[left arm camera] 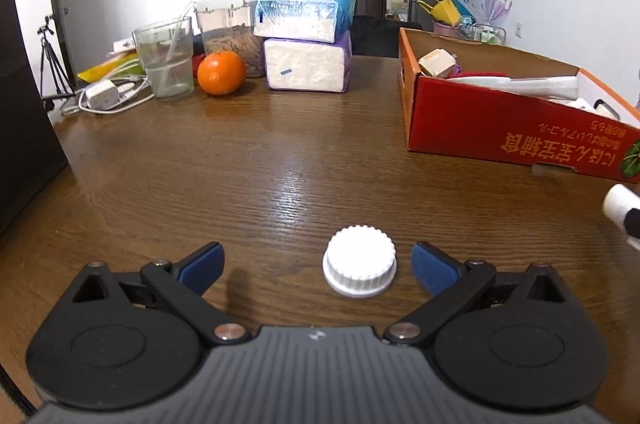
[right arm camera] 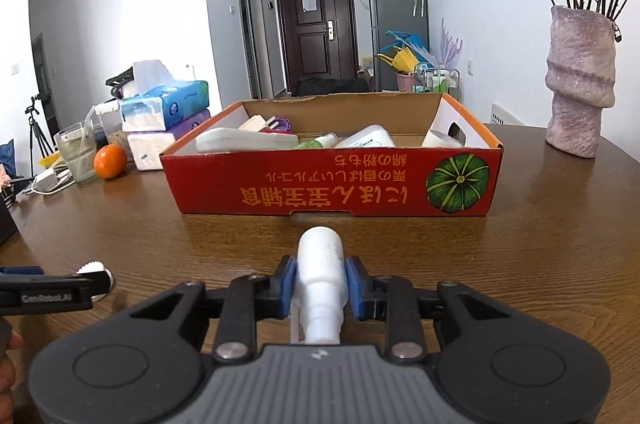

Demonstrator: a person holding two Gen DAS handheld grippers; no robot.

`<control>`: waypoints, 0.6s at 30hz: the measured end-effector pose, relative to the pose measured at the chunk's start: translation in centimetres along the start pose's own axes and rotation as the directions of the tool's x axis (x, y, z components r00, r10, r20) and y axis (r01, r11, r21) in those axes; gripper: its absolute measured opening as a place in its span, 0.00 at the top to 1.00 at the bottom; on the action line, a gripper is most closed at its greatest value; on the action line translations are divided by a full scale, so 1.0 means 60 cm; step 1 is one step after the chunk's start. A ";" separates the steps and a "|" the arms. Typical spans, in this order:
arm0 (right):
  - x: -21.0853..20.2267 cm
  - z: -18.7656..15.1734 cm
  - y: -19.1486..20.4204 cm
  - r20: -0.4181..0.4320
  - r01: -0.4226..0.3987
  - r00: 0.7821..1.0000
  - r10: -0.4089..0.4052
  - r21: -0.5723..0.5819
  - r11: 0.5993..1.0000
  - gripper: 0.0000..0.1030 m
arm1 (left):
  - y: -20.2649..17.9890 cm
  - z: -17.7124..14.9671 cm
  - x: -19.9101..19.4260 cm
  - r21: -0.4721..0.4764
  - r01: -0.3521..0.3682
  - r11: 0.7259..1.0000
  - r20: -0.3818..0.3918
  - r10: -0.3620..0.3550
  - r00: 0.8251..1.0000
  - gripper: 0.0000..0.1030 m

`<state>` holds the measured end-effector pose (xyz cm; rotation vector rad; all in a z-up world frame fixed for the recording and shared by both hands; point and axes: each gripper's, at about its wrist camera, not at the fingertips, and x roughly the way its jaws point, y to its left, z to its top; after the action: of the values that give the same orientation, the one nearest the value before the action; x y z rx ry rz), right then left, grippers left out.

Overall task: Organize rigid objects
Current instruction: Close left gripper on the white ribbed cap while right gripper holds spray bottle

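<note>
Gripping a white bottle [right arm camera: 321, 272] between its blue pads [right arm camera: 289, 282], the right gripper [right arm camera: 320, 286] is closed on the bottle's body, with the narrow neck pointing back toward the camera and the rounded end pointing at the box. The left gripper [left arm camera: 318, 266] has its fingers spread wide — a white ribbed cap [left arm camera: 359, 266] sits on the table [left arm camera: 280, 152] between them, nearer the right-hand blue pad [left arm camera: 434, 270] and touching neither.

Just beyond the bottle stands a red cardboard box [right arm camera: 332, 180] with a green pumpkin printed on its front wall; inside lie a white plug, a small green bottle and other white items. From the left wrist view the same box [left arm camera: 500, 120] sits off to the right.

Farther back on the left are an orange [left arm camera: 221, 72], a clear cup [left arm camera: 165, 62], a white charger with cable [left arm camera: 105, 96] and two stacked tissue packs [left arm camera: 306, 42] — all well apart from both grippers. A pink vase [right arm camera: 580, 80] of dried roses stands at the far right.
</note>
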<state>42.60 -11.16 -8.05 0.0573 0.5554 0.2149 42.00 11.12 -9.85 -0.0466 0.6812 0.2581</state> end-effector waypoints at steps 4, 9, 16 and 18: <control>-0.004 -0.001 -0.001 0.004 0.000 1.000 0.000 0.008 1.000 0.74 | -0.004 0.000 0.009 0.006 0.026 1.000 -0.022 -0.026 0.999 0.22; -0.008 -0.002 0.000 0.007 -0.006 1.000 0.006 0.009 1.000 0.74 | -0.011 0.001 0.006 0.022 0.059 0.998 -0.006 -0.059 0.998 0.49; -0.008 -0.002 0.001 0.009 -0.005 1.000 0.005 0.011 1.000 0.74 | -0.016 0.000 0.001 0.037 0.093 0.995 0.000 -0.093 0.996 0.60; -0.009 -0.001 0.001 0.010 -0.007 1.000 0.007 0.013 1.000 0.74 | -0.015 -0.001 0.000 0.033 0.094 0.995 0.000 -0.094 0.996 0.60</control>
<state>42.11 -11.23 -7.83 0.0727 0.5468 0.2175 42.19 10.22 -9.90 -0.0471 0.6795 0.1561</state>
